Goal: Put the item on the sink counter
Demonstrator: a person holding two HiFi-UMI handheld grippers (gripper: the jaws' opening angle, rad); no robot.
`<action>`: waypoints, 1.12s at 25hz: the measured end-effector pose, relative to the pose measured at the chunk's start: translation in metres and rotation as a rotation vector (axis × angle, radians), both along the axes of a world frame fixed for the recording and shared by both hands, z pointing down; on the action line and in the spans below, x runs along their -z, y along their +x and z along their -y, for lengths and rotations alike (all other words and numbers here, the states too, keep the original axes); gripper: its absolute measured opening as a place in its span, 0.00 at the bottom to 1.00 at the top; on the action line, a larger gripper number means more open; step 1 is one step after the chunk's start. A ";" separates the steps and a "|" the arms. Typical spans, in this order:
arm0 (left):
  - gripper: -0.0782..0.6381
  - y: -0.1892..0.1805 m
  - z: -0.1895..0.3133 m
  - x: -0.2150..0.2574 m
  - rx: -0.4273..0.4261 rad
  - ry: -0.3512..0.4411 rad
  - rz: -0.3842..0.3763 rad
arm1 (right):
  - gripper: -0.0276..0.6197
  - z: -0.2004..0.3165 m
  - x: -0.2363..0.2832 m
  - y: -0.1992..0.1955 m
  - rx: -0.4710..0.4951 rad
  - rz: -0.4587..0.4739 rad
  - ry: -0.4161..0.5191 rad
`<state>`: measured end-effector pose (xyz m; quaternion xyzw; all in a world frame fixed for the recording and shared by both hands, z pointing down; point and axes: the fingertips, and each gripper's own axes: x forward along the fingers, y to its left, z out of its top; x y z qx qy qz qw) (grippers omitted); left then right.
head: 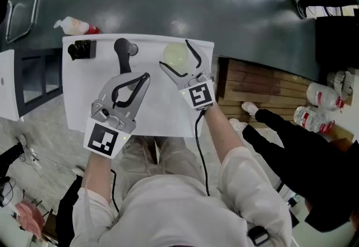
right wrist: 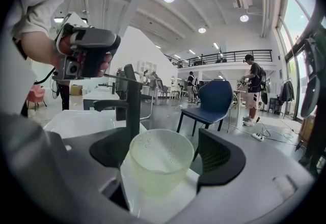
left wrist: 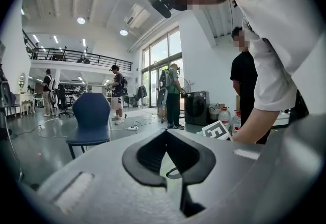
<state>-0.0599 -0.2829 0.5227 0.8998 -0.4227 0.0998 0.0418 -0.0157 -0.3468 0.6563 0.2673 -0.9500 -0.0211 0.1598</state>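
A pale yellow-green translucent cup (head: 180, 58) stands upright on the white sink counter (head: 84, 100), just right of the black faucet (head: 124, 52). My right gripper (head: 174, 53) is open with the cup between its jaws. In the right gripper view the cup (right wrist: 159, 159) fills most of the gap of that gripper (right wrist: 163, 154), with a little room showing at the right pad (right wrist: 219, 159); the faucet (right wrist: 130, 101) rises behind it. My left gripper (head: 147, 76) hovers over the counter's middle, shut and empty; its tips (left wrist: 165, 132) meet in the left gripper view.
A small black object (head: 81, 49) sits at the counter's back left corner. On the floor lie a white bottle with a red cap (head: 76, 27), a wooden pallet (head: 263, 91) and water bottles (head: 322, 94). A person in black (head: 303, 150) stands at the right. A blue chair (right wrist: 214, 101) stands beyond.
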 end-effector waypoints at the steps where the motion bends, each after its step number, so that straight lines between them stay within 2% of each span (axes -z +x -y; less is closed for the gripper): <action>1: 0.12 0.001 -0.001 0.001 -0.002 0.000 0.001 | 0.69 -0.001 0.004 0.000 0.000 0.002 0.002; 14: 0.12 0.006 -0.010 0.046 -0.047 0.066 0.020 | 0.66 -0.015 0.073 0.010 -0.023 0.022 0.042; 23: 0.12 0.009 -0.019 0.085 -0.059 0.103 -0.024 | 0.63 -0.033 0.128 0.021 -0.051 0.023 0.070; 28: 0.12 0.016 -0.031 0.105 -0.080 0.123 -0.022 | 0.61 -0.046 0.159 0.031 -0.069 0.029 0.088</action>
